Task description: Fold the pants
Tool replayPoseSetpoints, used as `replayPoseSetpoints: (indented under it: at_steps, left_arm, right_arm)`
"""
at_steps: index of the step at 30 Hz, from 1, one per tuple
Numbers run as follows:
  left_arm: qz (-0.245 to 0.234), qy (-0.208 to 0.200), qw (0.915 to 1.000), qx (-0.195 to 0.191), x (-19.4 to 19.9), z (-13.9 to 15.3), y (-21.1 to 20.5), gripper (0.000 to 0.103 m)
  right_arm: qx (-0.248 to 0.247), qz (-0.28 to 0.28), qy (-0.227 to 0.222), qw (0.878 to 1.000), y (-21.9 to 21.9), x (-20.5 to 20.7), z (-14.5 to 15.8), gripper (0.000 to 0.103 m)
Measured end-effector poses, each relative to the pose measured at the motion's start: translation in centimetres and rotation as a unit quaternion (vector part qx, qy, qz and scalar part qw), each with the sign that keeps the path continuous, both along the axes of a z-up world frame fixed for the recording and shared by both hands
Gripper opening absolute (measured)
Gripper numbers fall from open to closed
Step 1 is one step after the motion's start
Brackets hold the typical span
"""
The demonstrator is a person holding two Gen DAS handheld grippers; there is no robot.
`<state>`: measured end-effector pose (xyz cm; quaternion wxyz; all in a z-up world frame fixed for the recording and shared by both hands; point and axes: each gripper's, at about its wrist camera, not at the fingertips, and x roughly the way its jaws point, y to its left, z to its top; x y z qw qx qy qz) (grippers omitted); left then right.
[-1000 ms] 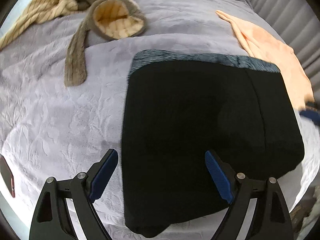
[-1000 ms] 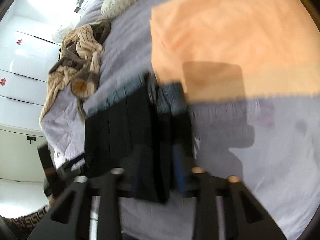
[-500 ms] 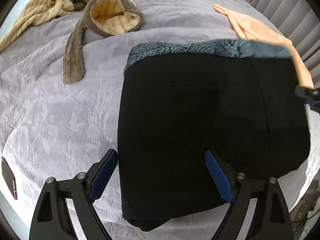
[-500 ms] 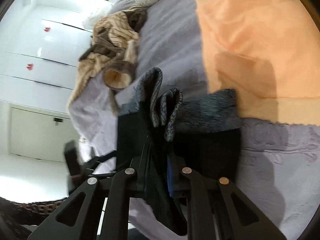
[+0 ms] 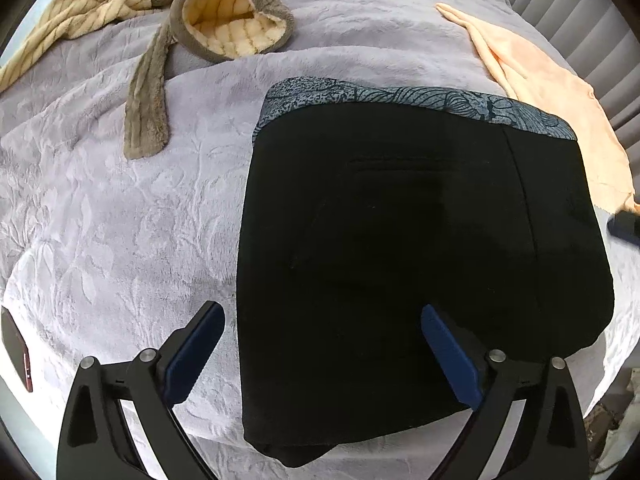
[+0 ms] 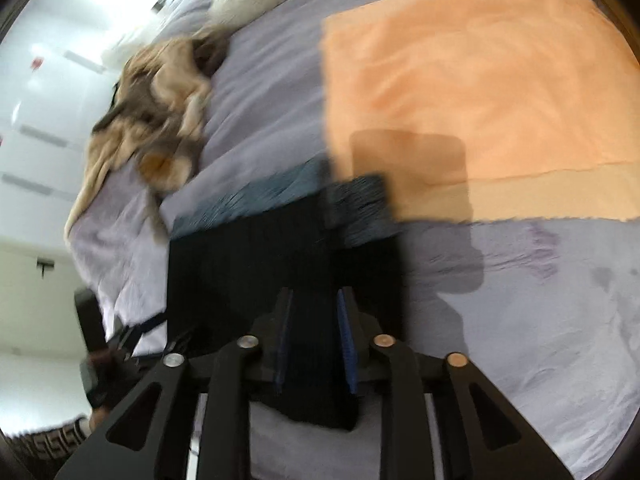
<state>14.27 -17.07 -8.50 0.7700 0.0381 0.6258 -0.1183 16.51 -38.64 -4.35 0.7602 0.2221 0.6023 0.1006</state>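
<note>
Now your pants (image 5: 416, 264) lie dead ahead at 12 o'clock of the left gripper (image 5: 322, 354), waistband farthest from you

Your left gripper hangs released, its blue pads spread wide, the left pad over the lilac bedspread (image 5: 100, 208) and the right pad over black cloth near the 6 o'clock hem. The folded bundle runs its long axis from 6 to 12 o'clock, the patterned waistband (image 5: 412, 100) lying crosswise at the top. In the right wrist view the right gripper (image 6: 314, 348) is blurred; its pads sit close together with black cloth between them, so it looks clenched on the pants' right-hand edge, making it the nearer tool for the next fold. The orange towel (image 6: 472, 92) lies at 1 o'clock, touching the waistband corner
</note>
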Motion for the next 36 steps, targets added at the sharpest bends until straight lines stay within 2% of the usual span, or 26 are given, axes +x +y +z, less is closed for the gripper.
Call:
replayPoseSetpoints:
  at_steps: [1,3,4,6,7,8,10,12,13,15,17,18,20,21,22,26,30,36]
  left_arm:
    - [0.000,0.001,1.0000,0.001,0.0,0.0,0.0,0.101]
    - [0.006,0.006,0.9999,0.006,0.2,0.0,0.2,0.102]
    - [0.008,0.009,0.9999,0.004,0.4,-0.2,0.3,0.102]
    - [0.010,0.015,0.9998,-0.001,0.9,-0.3,0.4,0.102]
    - [0.011,0.017,0.9998,-0.001,1.0,-0.2,0.5,0.102]
    - [0.012,0.013,0.9998,-0.002,1.2,0.2,0.6,0.102]
    - [0.015,-0.004,0.9999,-0.005,1.6,1.3,0.7,0.102]
    - [0.014,-0.010,0.9998,-0.004,2.0,1.7,0.7,0.102]
    - [0.011,-0.006,0.9999,0.000,2.2,1.5,0.5,0.102]
    - [0.000,0.023,0.9996,0.018,2.7,0.1,-0.1,0.102]
    - [0.006,0.040,0.9991,0.008,2.7,-0.8,-0.1,0.102]
    - [0.013,0.041,0.9991,0.003,2.7,-0.9,0.0,0.102]
    - [0.018,0.042,0.9990,-0.003,2.8,-1.0,0.3,0.102]
    - [0.018,0.043,0.9989,-0.006,2.8,-1.0,0.4,0.102]
    - [0.019,0.044,0.9988,-0.008,2.9,-1.0,0.5,0.102]
    - [0.019,0.049,0.9986,-0.012,3.0,-1.1,1.0,0.102]
    - [0.018,0.048,0.9986,-0.010,3.0,-0.8,1.1,0.102]
    - [0.009,0.039,0.9992,-0.002,2.7,-0.9,0.5,0.102]
  right_arm:
    - [-0.023,0.008,0.005,1.000,0.8,-0.3,-0.2,0.058]
    - [-0.079,0.014,0.015,0.997,1.5,-1.1,-0.6,0.067]
    - [-0.079,0.015,0.020,0.997,1.4,-1.4,-1.0,0.067]
    - [-0.023,0.018,0.045,0.999,0.9,-2.1,-2.2,0.067]
    - [-0.005,0.020,0.057,0.998,0.8,-2.2,-2.8,0.062]
    - [-0.015,0.020,0.058,0.998,0.7,-2.1,-2.9,0.059]
    - [-0.022,0.015,0.050,0.998,0.2,-1.5,-2.6,0.027]
    - [-0.014,0.001,0.045,0.999,-0.5,-0.8,-2.6,0.023]
    - [-0.027,-0.002,0.048,0.998,-0.9,-0.4,-2.9,0.023]
    - [-0.042,-0.002,0.065,0.997,-1.2,0.1,-4.3,0.023]
    - [-0.029,-0.021,0.071,0.997,-1.9,0.0,-4.9,0.024]
    - [-0.024,-0.027,0.067,0.997,-2.1,-0.3,-4.7,0.028]
    - [-0.044,-0.032,0.062,0.997,-2.4,-1.0,-4.0,0.048]
    - [-0.054,-0.031,0.063,0.996,-2.3,-1.4,-3.9,0.067]
    - [-0.056,-0.029,0.062,0.996,-2.3,-1.7,-3.9,0.075]
    - [-0.055,-0.033,0.069,0.996,-3.1,-2.9,-4.0,0.081]
    - [-0.040,-0.049,0.073,0.995,-3.4,-3.2,-4.0,0.083]
    - [-0.039,-0.040,0.065,0.996,-3.1,-3.2,-4.1,0.085]
